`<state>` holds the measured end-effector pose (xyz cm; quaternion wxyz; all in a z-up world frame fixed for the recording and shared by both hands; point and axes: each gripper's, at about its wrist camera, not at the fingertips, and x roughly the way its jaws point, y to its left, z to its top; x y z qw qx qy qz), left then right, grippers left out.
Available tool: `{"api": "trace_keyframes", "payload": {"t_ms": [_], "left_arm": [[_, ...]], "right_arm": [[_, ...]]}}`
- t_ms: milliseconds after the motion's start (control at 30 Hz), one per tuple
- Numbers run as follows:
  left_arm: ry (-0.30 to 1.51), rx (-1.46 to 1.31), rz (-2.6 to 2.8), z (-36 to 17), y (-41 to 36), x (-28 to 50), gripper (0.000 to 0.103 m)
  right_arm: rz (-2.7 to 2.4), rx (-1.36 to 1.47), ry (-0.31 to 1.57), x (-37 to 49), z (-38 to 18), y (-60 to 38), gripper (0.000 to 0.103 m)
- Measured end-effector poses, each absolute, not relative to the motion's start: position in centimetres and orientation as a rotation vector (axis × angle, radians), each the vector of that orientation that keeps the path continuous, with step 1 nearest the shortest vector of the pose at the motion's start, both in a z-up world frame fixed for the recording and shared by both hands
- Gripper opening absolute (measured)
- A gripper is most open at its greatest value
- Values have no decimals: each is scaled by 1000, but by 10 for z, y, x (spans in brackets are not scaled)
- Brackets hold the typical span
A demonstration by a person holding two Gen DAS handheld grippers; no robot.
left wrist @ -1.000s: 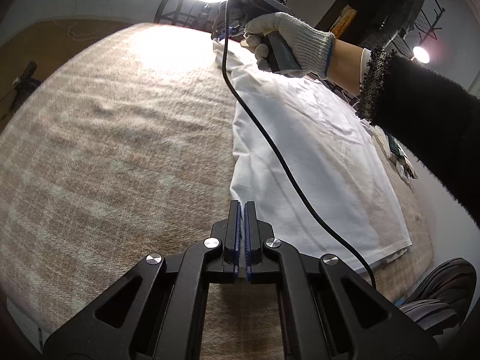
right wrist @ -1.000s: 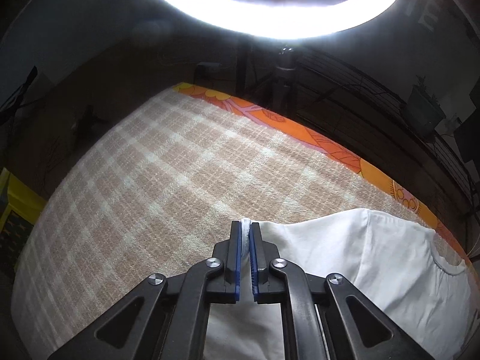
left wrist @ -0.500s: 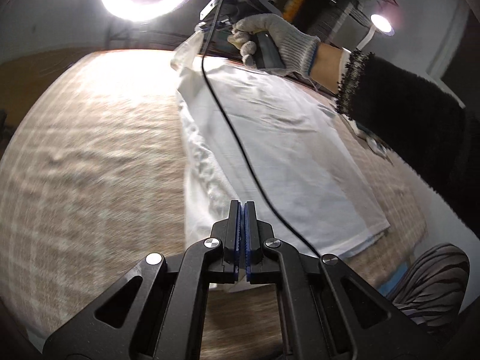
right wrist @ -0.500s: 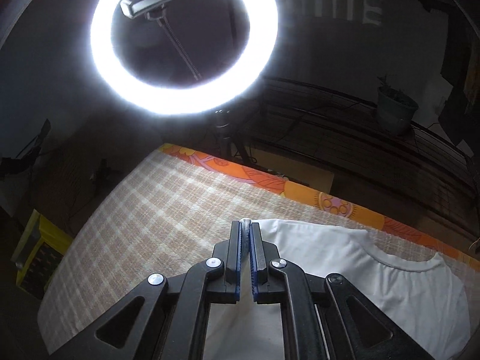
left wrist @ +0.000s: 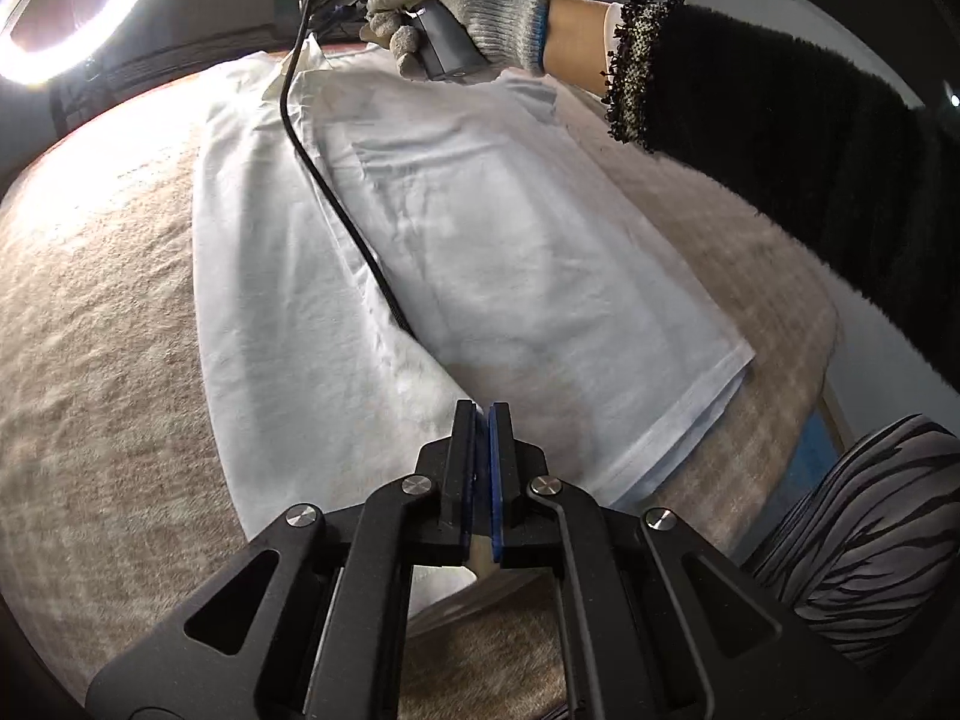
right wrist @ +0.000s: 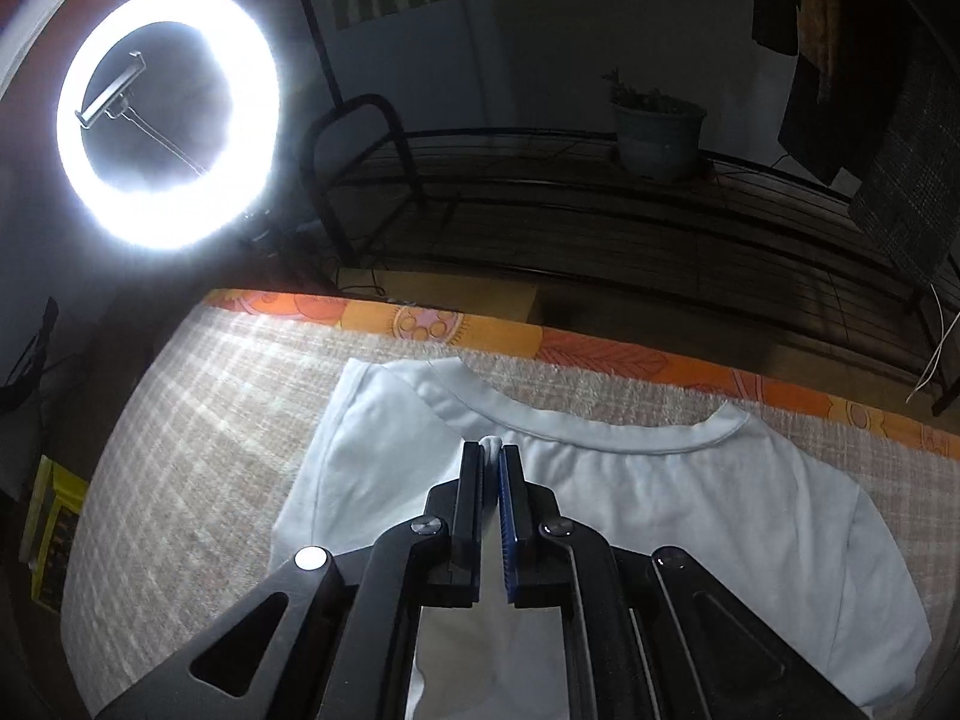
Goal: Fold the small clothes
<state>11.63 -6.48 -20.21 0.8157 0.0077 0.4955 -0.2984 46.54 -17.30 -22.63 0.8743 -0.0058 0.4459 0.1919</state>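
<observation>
A white T-shirt (left wrist: 492,252) lies on a beige checked blanket (left wrist: 102,312). Its left side is lifted and carried over the middle. My left gripper (left wrist: 482,414) is shut on the hem-side edge of that flap. My right gripper (right wrist: 492,450) is shut on a pinch of the white cloth just below the collar (right wrist: 576,426). In the left wrist view the right gripper is at the far end of the shirt, held by a gloved hand (left wrist: 456,6); its fingers are hidden there. Its black cable (left wrist: 336,204) trails across the shirt.
A bright ring light (right wrist: 168,120) stands beyond the far edge. An orange patterned sheet (right wrist: 492,330) borders the blanket. A dark metal rack (right wrist: 540,204) with a potted plant (right wrist: 657,132) is behind. A striped trouser leg (left wrist: 858,510) is at the near right.
Both grippers have carried the shirt's left edge up and rightward over the body of the shirt. The flap now covers the middle; the collar has come into the right wrist view.
</observation>
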Motion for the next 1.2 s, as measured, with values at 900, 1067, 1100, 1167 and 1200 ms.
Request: {"api": "trace_keyframes", "payload": {"t_ms": [900, 1067, 1100, 1167, 1200], "left_arm": [[658, 132, -346, -75, 5, 112, 35], [641, 158, -379, -57, -15, 119, 35], [644, 171, -386, -58, -25, 120, 35], [652, 179, -410, -61, -44, 118, 35], [661, 176, -425, -66, -56, 116, 35]], "right_arm": [[315, 137, 652, 267, -85, -327, 41], [282, 125, 637, 231, -78, -358, 41], [275, 121, 639, 225, -78, -366, 41], [271, 117, 647, 217, -77, -380, 41], [262, 112, 647, 214, -77, -386, 41]]}}
